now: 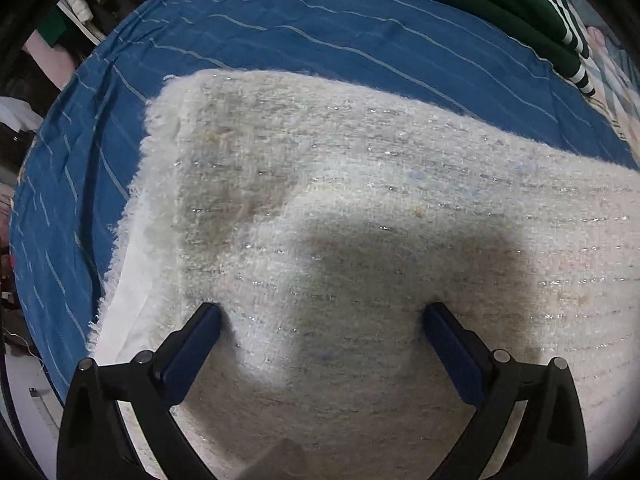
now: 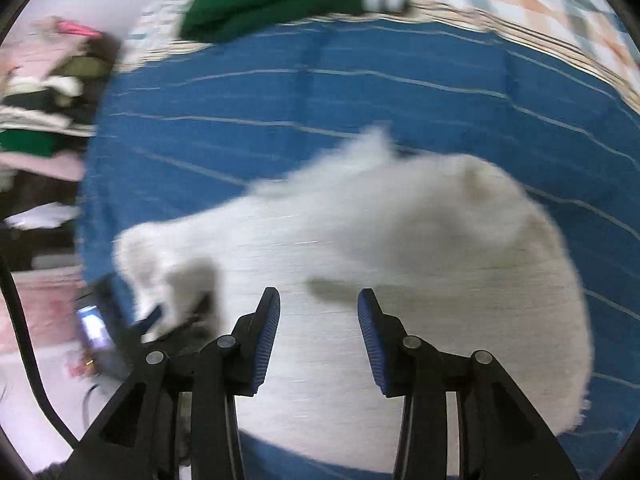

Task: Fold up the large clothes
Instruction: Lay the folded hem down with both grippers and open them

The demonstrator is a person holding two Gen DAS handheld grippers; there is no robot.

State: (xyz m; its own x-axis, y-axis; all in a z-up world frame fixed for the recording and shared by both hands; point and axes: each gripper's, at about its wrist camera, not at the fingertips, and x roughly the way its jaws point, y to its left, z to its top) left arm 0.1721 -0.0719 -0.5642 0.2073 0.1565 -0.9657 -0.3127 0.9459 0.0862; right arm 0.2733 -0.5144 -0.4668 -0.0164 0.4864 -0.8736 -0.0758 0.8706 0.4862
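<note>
Blue striped bedsheet [image 1: 320, 32] beneath, fuzzy white garment [image 1: 360, 200] spread under both my grippers, left fingers [image 1: 192, 344] wide apart, right fingers [image 2: 266, 320] apart, holding nothing.

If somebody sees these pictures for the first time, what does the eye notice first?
First, the fluffy white garment with glittery threads, spread on the blue striped sheet. Next, the left gripper, open just above it. At the far edge lies a dark green garment with white stripes.
</note>
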